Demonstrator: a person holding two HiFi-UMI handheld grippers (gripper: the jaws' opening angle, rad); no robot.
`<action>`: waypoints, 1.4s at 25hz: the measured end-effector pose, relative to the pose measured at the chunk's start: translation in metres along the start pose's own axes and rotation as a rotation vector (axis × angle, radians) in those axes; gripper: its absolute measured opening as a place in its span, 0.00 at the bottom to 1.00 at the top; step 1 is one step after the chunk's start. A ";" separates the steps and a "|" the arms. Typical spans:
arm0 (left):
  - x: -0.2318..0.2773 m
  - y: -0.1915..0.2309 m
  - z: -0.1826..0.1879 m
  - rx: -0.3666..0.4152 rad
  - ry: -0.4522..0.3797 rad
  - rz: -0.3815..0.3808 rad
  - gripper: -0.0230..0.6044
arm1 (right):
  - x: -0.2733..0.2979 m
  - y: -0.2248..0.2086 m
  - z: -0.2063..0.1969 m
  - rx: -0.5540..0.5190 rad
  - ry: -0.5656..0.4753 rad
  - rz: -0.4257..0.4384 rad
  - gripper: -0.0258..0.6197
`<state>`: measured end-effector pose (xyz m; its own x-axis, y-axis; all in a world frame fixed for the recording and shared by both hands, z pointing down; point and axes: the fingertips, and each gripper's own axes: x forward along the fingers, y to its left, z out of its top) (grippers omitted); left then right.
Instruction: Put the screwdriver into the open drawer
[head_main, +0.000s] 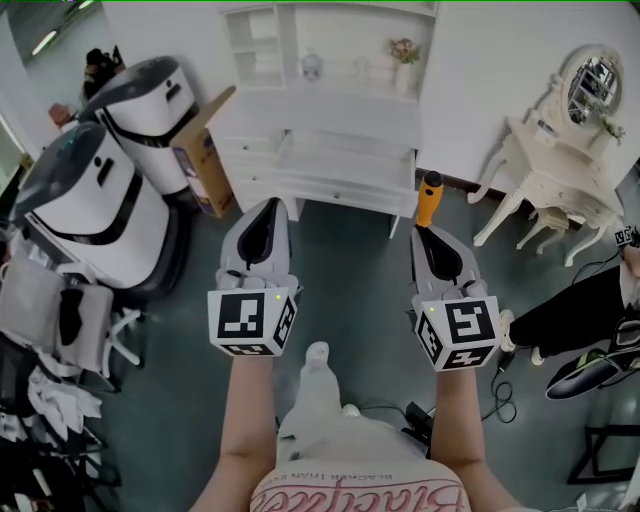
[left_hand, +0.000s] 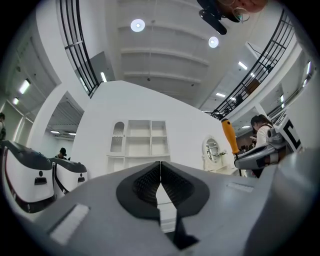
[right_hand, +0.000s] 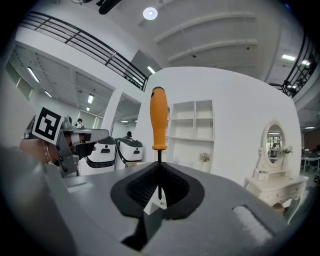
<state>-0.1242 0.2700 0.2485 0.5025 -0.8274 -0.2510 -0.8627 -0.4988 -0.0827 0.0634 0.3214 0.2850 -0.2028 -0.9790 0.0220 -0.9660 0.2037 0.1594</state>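
Note:
The screwdriver (head_main: 430, 196) has an orange handle and a thin dark shaft. My right gripper (head_main: 426, 232) is shut on the shaft, and the handle sticks out past the tips toward the white cabinet (head_main: 330, 115). In the right gripper view the screwdriver (right_hand: 158, 120) stands upright out of the closed right gripper (right_hand: 159, 167). My left gripper (head_main: 268, 212) is held beside it, shut and empty; its jaws meet in the left gripper view (left_hand: 160, 167), where the orange handle (left_hand: 229, 136) shows at the right. A drawer (head_main: 345, 162) in the cabinet's middle seems pulled out.
Two large white machines (head_main: 100, 200) and a cardboard box (head_main: 205, 155) stand at the left. A white dressing table with a mirror (head_main: 560, 170) and a stool (head_main: 548, 225) are at the right. Cables (head_main: 500, 375) and a person's leg (head_main: 565, 312) lie on the floor at the right.

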 end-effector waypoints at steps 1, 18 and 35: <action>0.006 0.001 -0.001 0.001 -0.001 -0.002 0.04 | 0.006 -0.003 0.000 0.002 0.001 0.002 0.06; 0.125 0.077 -0.040 -0.031 0.011 -0.012 0.03 | 0.139 -0.030 -0.001 0.006 0.025 -0.005 0.06; 0.216 0.150 -0.064 -0.048 0.024 -0.087 0.03 | 0.243 -0.042 0.003 0.057 0.038 -0.099 0.06</action>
<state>-0.1416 -0.0002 0.2436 0.5774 -0.7858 -0.2216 -0.8121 -0.5806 -0.0573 0.0539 0.0752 0.2806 -0.1003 -0.9939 0.0463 -0.9888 0.1047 0.1065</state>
